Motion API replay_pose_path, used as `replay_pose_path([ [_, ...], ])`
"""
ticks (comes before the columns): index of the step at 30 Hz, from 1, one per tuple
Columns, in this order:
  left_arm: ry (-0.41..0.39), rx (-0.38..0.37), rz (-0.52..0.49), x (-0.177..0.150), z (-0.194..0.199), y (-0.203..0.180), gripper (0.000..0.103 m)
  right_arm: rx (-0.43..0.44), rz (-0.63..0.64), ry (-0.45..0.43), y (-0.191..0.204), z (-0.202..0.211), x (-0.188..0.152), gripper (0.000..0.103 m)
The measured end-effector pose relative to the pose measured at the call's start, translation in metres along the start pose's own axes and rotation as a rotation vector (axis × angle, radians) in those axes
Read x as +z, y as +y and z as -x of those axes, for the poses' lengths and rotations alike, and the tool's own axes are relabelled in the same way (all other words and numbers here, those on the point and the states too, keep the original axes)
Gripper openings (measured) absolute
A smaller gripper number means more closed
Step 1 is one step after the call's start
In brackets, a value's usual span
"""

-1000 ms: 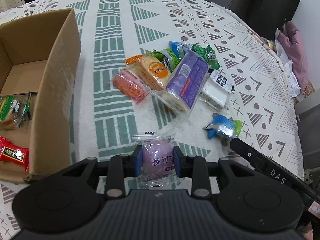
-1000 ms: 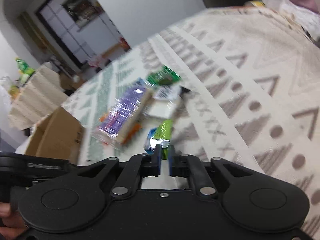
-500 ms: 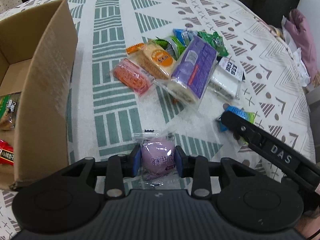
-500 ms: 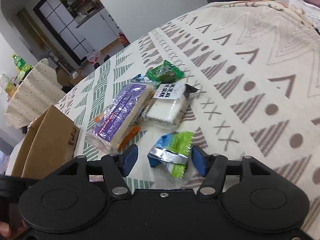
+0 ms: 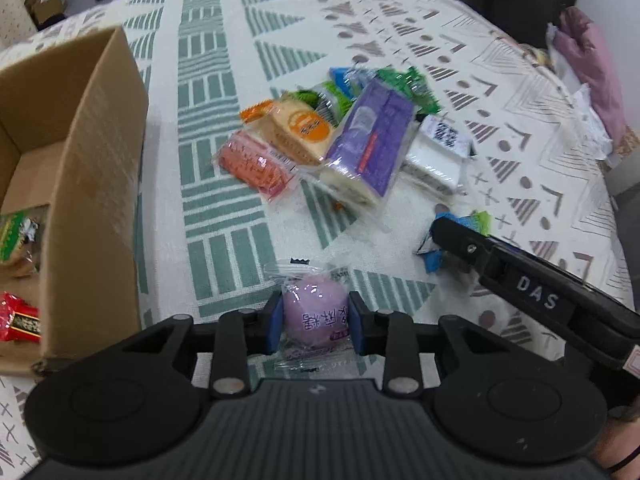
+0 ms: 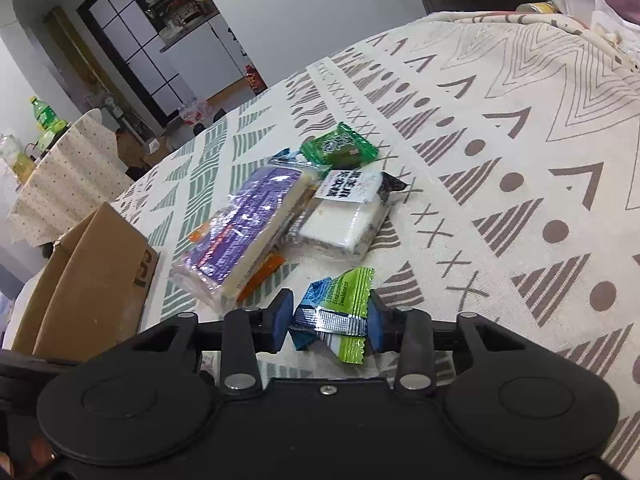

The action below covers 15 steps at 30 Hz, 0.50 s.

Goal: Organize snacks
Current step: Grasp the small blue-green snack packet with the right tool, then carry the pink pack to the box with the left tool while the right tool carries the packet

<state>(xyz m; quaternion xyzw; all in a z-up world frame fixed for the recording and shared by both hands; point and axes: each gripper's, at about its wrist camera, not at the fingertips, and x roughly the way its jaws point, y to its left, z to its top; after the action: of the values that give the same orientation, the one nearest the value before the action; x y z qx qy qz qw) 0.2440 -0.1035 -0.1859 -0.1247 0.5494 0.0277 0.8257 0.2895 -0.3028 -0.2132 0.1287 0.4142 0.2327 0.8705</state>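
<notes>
A: Left to right. Cardboard box (image 5: pixel 92 184) at the left edge of the table, a green packet (image 5: pixel 16 236) and a red packet (image 5: pixel 18 318) already inside.

B: Left gripper (image 5: pixel 314 320)?

A: Clenched on the round purple snack (image 5: pixel 316 316), same hold as a second ago, carried a little nearer the box wall. Not over the opening yet.

B: Middle of the patterned tablecloth (image 5: pixel 224 208)?

A: Pile unchanged: pink packet (image 5: pixel 256 164), orange biscuit pack (image 5: pixel 298 130), long purple pack (image 5: pixel 370 140), white pack (image 5: pixel 438 152).

B: Right gripper (image 6: pixel 330 320)?

A: That is the change. A second ago its fingers were nearly shut in front of the blue-green packet (image 6: pixel 336 312); they spread wide, and now they straddle it. Right pad (image 6: pixel 378 320) looks touching the wrapper, left pad (image 6: pixel 282 316) just beside it. Whether it is gripped yet, I cannot tell.

B: Meaning?

A: Likely both hands deliver to the box together once the right one closes.
</notes>
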Motion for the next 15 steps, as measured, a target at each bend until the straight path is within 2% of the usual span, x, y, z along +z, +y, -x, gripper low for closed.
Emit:
replay_pose_path([
  [6, -0.048, -0.041, -0.022, -0.004, 0.025, -0.004, 0.032, 0.051, 0.000, -0.017, 0.010, 0.016, -0.004, 0.028],
  [9, -0.068, -0.053, -0.019, -0.004, 0.036, -0.004, 0.032, 0.029, 0.022, -0.031, 0.015, 0.023, -0.006, 0.026],
  [15, -0.122, -0.073, -0.011, -0.004, 0.060, 0.005, 0.032, 0.038, 0.033, -0.081, 0.025, 0.039, -0.005, 0.026],
])
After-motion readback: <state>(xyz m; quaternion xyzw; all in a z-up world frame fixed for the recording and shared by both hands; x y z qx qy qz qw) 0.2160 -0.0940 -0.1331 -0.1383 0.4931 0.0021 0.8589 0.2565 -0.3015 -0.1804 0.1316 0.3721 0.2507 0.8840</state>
